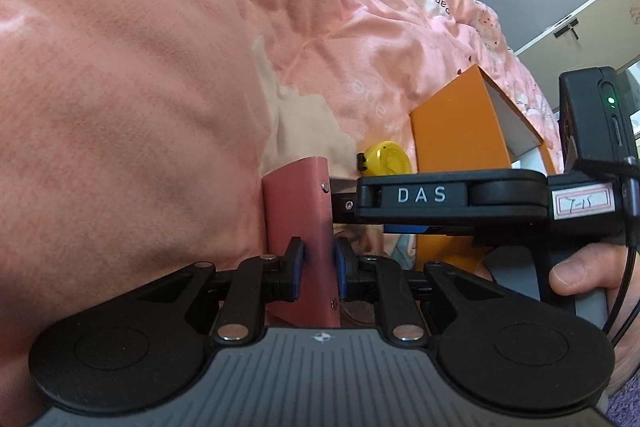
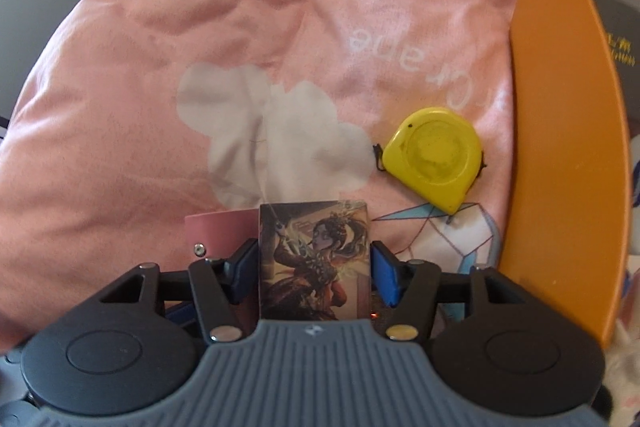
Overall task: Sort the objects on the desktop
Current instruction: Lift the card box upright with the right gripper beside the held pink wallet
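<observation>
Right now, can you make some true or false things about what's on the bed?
1. The tape measure is yellow. True.
2. The left gripper is wide open. False: it is shut on the pink case.
3. A picture card sits between the fingers of the right gripper. True.
4. In the right wrist view, the orange box is left of the tape measure. False: it is to its right.
5. The blanket is blue. False: it is pink.
</observation>
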`<state>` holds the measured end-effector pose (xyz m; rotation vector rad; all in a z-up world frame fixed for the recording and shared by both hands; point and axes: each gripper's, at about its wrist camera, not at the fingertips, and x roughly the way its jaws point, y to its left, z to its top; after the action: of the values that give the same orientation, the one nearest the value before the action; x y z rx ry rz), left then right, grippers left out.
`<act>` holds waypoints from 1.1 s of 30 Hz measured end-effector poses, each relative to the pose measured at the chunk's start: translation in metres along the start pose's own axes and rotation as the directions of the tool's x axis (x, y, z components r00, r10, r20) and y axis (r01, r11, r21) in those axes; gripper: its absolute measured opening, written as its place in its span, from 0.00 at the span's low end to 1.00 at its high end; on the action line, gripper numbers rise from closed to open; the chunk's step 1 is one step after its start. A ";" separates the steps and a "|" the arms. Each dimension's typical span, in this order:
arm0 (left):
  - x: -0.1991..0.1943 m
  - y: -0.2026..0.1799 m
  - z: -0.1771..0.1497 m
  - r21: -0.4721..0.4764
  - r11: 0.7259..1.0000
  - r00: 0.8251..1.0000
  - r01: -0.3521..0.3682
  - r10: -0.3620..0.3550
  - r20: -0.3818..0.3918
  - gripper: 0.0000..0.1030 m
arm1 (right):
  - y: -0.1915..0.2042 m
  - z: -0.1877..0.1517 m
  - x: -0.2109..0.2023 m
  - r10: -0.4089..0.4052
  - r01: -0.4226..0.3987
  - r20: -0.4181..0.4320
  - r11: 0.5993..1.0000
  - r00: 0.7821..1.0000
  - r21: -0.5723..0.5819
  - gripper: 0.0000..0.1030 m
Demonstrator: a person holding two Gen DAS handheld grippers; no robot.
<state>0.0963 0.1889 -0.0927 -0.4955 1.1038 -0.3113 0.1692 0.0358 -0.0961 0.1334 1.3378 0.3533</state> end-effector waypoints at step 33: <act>-0.002 0.009 -0.001 -0.080 0.996 0.999 -0.040 0.041 0.011 0.18 | -0.022 -0.004 -0.038 0.137 -0.137 0.015 0.989 0.991 0.056 0.39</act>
<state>0.0950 0.1975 -0.0968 -0.5446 1.1157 -0.2285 0.1620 0.0028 -0.0687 0.2753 1.3317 0.4298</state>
